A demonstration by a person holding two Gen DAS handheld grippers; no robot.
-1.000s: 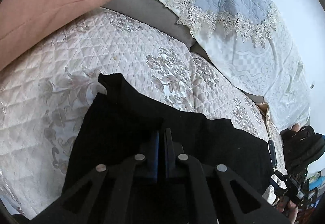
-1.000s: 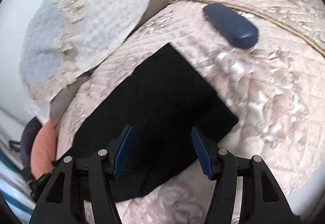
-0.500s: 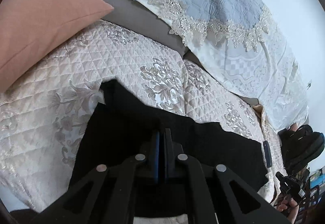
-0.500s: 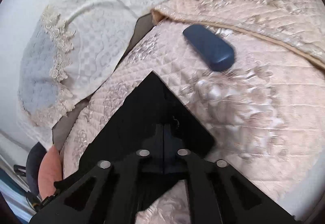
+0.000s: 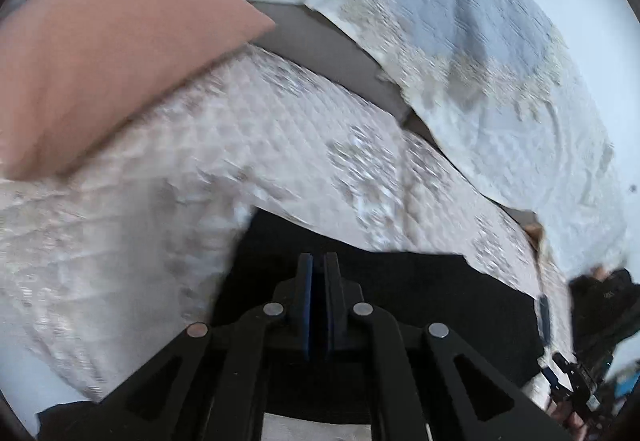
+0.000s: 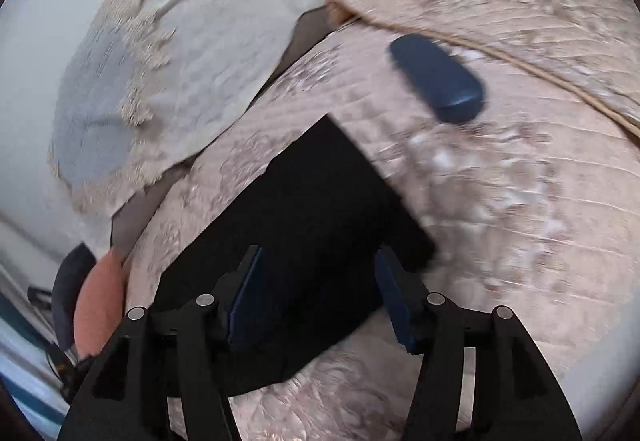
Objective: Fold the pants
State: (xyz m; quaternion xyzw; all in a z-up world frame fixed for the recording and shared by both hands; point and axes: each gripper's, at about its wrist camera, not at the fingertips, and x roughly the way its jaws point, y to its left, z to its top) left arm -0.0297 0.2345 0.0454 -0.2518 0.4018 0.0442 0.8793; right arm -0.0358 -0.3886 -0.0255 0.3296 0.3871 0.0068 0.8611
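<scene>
The black pants (image 6: 320, 209) lie folded into a flat rectangle on the quilted beige bed cover (image 6: 500, 201). My right gripper (image 6: 320, 255) hovers over their near part, its jaws opening wide, blue pads apart, and nothing pinched between them. In the left wrist view the pants (image 5: 420, 293) stretch to the right below my left gripper (image 5: 318, 261). Its jaws are opening, with only a slim gap showing between the pads and no cloth in that gap. Both views are blurred by motion.
A pink pillow (image 5: 100, 61) rests on the bed at the left. A lace-edged pale blue cover (image 5: 460, 21) hangs over the headboard. A dark blue oblong case (image 6: 438, 81) lies on the quilt beyond the pants. A dark bag (image 5: 600, 301) sits past the bed's right edge.
The right gripper was open, shut half a second ago, and now stands open again over the pants. The left gripper has lifted and drawn back, and its pads have parted slightly.
</scene>
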